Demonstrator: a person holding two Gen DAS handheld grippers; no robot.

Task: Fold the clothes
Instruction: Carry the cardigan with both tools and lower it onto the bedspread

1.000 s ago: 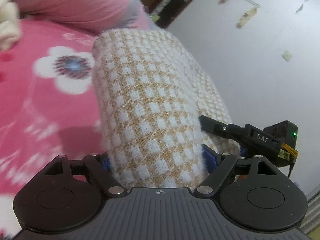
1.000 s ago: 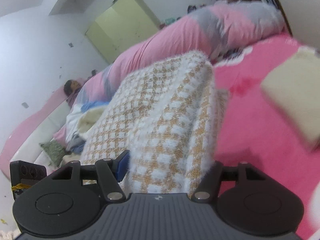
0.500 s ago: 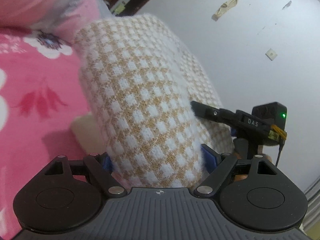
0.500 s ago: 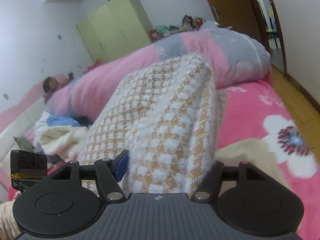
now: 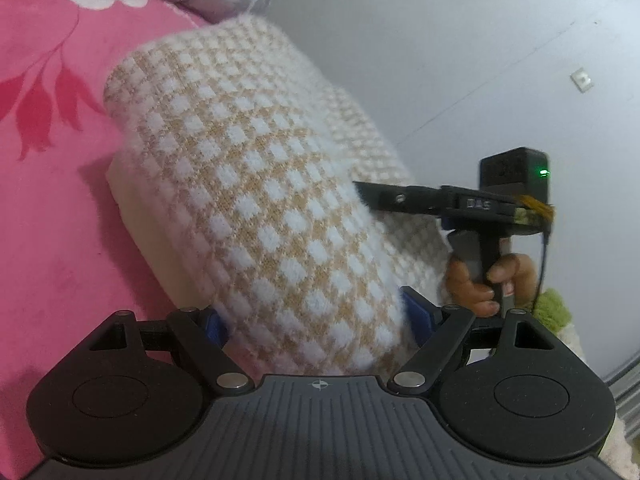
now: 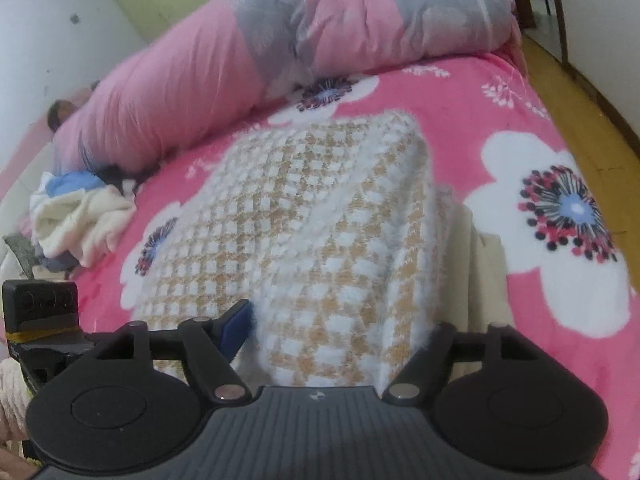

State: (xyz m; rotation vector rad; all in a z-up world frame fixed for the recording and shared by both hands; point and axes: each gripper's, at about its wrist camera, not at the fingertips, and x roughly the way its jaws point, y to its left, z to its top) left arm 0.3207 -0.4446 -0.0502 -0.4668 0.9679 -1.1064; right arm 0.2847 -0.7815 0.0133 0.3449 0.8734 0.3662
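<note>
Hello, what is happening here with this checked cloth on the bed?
A person is folding clothes with two hand-held grippers. Both the left gripper and the right gripper have their jaws closed on a tan and white checked knit garment, holding it folded over a cream folded item on the pink flowered bedspread. Unfolded clothes lie in a pile beside a rolled duvet.
</note>
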